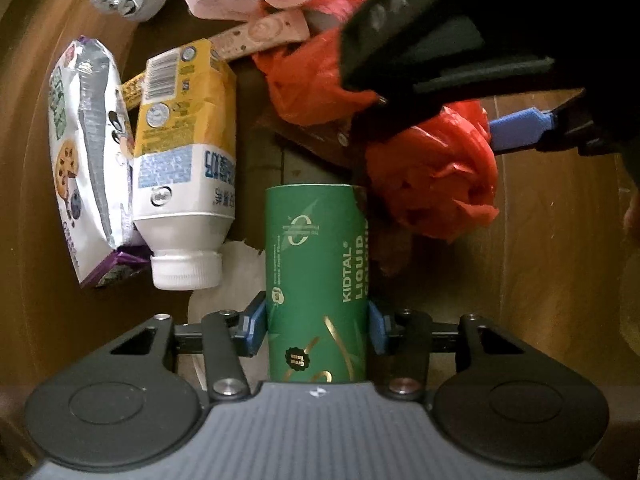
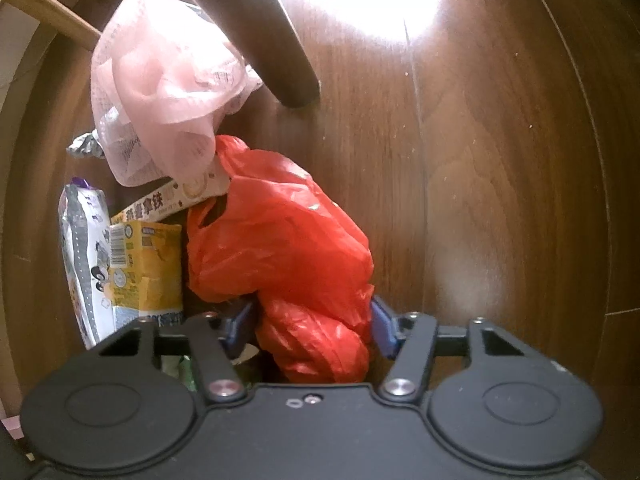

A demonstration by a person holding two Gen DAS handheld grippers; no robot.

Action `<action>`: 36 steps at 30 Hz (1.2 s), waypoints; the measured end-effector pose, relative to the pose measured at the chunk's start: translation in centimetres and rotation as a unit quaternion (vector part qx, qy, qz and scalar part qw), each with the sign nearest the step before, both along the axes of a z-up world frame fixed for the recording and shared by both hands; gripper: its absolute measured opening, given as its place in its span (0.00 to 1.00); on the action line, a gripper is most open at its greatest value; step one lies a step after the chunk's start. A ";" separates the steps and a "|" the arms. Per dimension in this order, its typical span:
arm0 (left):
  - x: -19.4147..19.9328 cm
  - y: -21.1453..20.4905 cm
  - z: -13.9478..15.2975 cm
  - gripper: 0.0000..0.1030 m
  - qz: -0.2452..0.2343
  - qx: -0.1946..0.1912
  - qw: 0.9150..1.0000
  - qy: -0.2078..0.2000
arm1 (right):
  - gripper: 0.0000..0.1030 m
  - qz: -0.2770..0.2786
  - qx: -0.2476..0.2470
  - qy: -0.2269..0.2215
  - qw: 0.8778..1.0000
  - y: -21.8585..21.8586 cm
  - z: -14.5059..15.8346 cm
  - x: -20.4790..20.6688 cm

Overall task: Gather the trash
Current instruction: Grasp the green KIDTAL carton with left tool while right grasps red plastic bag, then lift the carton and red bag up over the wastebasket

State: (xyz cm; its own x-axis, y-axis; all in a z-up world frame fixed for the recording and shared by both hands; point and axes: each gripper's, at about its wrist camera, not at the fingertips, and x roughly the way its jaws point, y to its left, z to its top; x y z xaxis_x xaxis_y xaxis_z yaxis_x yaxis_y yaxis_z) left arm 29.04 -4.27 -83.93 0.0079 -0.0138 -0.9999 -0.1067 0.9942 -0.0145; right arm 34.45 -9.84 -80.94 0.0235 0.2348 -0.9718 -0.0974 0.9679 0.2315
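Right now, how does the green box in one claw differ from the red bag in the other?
The green box is a stiff carton with flat printed faces; the red plastic bag is soft and crumpled, with no print showing. The left claw pinches the box by its two sides, so it keeps its shape, while the right claw squeezes a bunched fold of the bag. Both are gripped between blue pads, above a wooden floor.

Glossy printed green carton [image 1: 318,280], crinkled thin red plastic bag [image 2: 280,256], smooth white plastic bottle [image 1: 184,184] with paper label, pink mesh netting [image 2: 160,92], polished wood-grain floor [image 2: 480,160].
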 end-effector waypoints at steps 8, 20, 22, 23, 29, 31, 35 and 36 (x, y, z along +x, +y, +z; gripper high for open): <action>0.7 1.8 2.1 0.47 0.012 -0.010 1.000 -0.005 | 0.44 -0.021 0.001 -0.028 0.999 -0.5 4.3 -1.2; 0.1 4.2 10.2 0.47 0.023 -0.007 1.000 -0.014 | 0.44 -0.019 0.013 -0.062 0.998 -2.7 16.2 -2.5; 0.0 4.2 12.3 0.47 0.028 -0.002 1.000 -0.014 | 0.44 -0.014 0.016 -0.067 0.998 -3.1 18.5 -2.4; -0.1 4.2 13.6 0.47 0.033 -0.002 0.999 -0.013 | 0.44 -0.010 0.019 -0.068 0.997 -3.2 19.9 -2.3; 0.4 4.9 22.5 0.47 0.060 -0.008 0.998 -0.029 | 0.44 0.045 0.019 -0.097 0.994 -2.7 29.2 -2.6; 0.9 5.4 26.0 0.47 0.068 -0.009 0.997 -0.035 | 0.44 0.051 0.021 -0.098 0.994 -2.8 32.3 -2.6; 2.0 6.3 33.4 0.47 0.083 -0.014 0.995 -0.060 | 0.44 0.059 0.022 -0.110 0.992 -3.2 39.0 -2.3; 2.3 6.5 34.9 0.47 0.085 -0.015 0.994 -0.067 | 0.44 0.060 0.021 -0.114 0.991 -2.9 40.4 -2.3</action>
